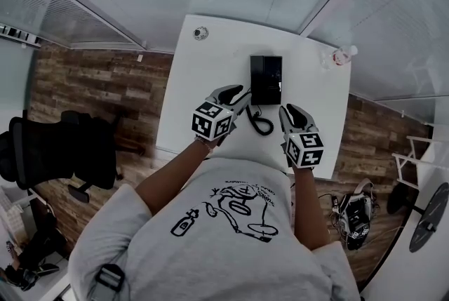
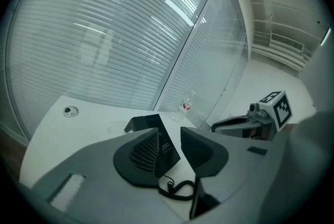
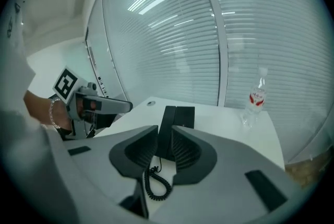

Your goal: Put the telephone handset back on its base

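The black telephone base (image 1: 272, 78) sits at the middle of the white table (image 1: 210, 75). Its handset (image 1: 257, 79) lies along the base's left side, and the coiled cord (image 1: 261, 123) curls toward me. Whether the handset sits fully in its cradle I cannot tell. My left gripper (image 1: 243, 94) hovers at the phone's near left corner, open; in the left gripper view the telephone (image 2: 168, 150) shows through the gap of that gripper (image 2: 171, 137). My right gripper (image 1: 289, 112) hangs near the phone's near right, jaws narrowly apart and empty, looking at the handset (image 3: 168, 131) past its tips (image 3: 165, 137).
A clear water bottle (image 1: 342, 54) stands at the table's far right corner. A round cable grommet (image 1: 200, 33) sits at the far left. A black office chair (image 1: 63, 152) stands left of the table, and gear lies on the floor (image 1: 356, 214) at the right. Blinds line the glass walls behind.
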`<control>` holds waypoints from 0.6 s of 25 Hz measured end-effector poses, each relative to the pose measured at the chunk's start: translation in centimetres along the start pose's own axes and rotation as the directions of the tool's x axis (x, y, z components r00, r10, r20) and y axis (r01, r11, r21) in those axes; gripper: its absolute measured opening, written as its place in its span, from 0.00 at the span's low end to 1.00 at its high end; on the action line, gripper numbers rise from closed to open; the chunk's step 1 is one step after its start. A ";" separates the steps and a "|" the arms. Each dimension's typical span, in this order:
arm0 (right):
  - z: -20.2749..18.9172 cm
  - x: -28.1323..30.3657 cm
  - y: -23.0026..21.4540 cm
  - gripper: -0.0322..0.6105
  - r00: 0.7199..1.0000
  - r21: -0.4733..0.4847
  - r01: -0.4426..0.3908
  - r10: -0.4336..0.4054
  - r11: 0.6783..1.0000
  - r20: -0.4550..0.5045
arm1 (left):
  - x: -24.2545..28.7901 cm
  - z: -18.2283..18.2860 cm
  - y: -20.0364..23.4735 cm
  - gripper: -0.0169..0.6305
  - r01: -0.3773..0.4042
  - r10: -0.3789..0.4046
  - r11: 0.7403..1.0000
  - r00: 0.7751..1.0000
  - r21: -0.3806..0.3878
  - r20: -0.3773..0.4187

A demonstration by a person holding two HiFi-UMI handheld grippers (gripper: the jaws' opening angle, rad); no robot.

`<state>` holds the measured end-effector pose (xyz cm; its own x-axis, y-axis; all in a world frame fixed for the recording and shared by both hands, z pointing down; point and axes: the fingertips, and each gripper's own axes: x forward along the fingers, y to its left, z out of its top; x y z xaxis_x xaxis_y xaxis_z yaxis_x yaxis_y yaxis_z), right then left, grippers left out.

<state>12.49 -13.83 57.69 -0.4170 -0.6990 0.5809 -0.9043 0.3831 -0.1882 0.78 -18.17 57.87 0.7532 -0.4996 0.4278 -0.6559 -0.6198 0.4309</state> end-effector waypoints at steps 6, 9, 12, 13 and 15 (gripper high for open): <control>5.5 -4.6 2.0 0.15 0.992 -0.102 0.014 -0.001 0.995 0.127 | -3.5 4.0 -3.6 0.22 0.015 -0.021 0.998 0.994 0.057 0.109; 7.9 -6.7 3.3 0.14 0.984 -0.142 0.017 0.009 0.990 0.180 | -5.6 5.9 -5.6 0.22 0.021 -0.037 0.995 0.987 0.102 0.156; 10.1 -8.6 4.5 0.14 0.974 -0.164 0.014 0.024 0.986 0.225 | -7.4 7.7 -7.4 0.22 0.023 -0.050 0.991 0.977 0.135 0.205; 10.8 -9.2 4.9 0.14 0.970 -0.171 0.013 0.029 0.985 0.240 | -7.9 8.3 -7.8 0.22 0.024 -0.054 0.990 0.974 0.137 0.222; 12.3 -10.5 5.8 0.14 0.962 -0.188 0.017 0.036 0.982 0.271 | -8.9 9.4 -8.7 0.22 0.024 -0.058 0.990 0.966 0.137 0.252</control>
<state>10.48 -11.67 40.73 -0.4582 -0.8225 0.3371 -0.8778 0.4784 -0.0259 0.23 -14.02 42.89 0.7785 -0.5987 0.1881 -0.6244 -0.7089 0.3281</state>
